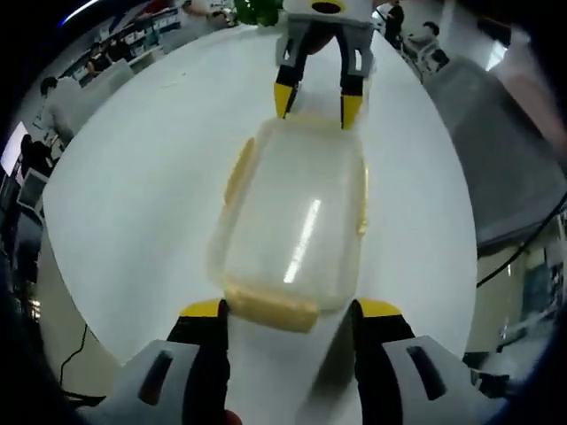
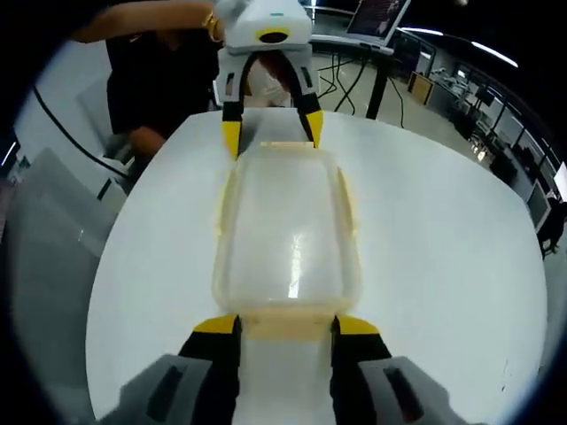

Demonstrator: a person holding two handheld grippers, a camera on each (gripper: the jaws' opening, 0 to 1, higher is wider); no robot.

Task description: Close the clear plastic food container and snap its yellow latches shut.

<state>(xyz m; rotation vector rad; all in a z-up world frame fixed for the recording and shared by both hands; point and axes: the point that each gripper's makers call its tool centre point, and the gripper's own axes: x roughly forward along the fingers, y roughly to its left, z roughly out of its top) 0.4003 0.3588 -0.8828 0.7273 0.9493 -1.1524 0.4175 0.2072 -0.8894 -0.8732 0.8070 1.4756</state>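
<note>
A clear plastic container (image 1: pixel 297 221) (image 2: pixel 285 230) lies on the white table (image 1: pixel 133 204) (image 2: pixel 425 239) with its lid resting on top. Yellow latches run along its long sides (image 1: pixel 237 170) (image 2: pixel 348 208). In the left gripper view, my left gripper (image 1: pixel 291 310) is open, its yellow tips on either side of the near end latch (image 1: pixel 270 307). My right gripper (image 1: pixel 317 104) straddles the far end. In the right gripper view, the right gripper (image 2: pixel 286 326) is open around its near end latch (image 2: pixel 285 328), with the left gripper (image 2: pixel 272 133) at the opposite end.
The table is round and bare around the container. A person's sleeve and hand (image 2: pixel 151 80) show behind the left gripper. Grey chairs (image 1: pixel 505 150) (image 2: pixel 44 248) stand close to the table edge. Desks and monitors (image 2: pixel 381 18) lie beyond.
</note>
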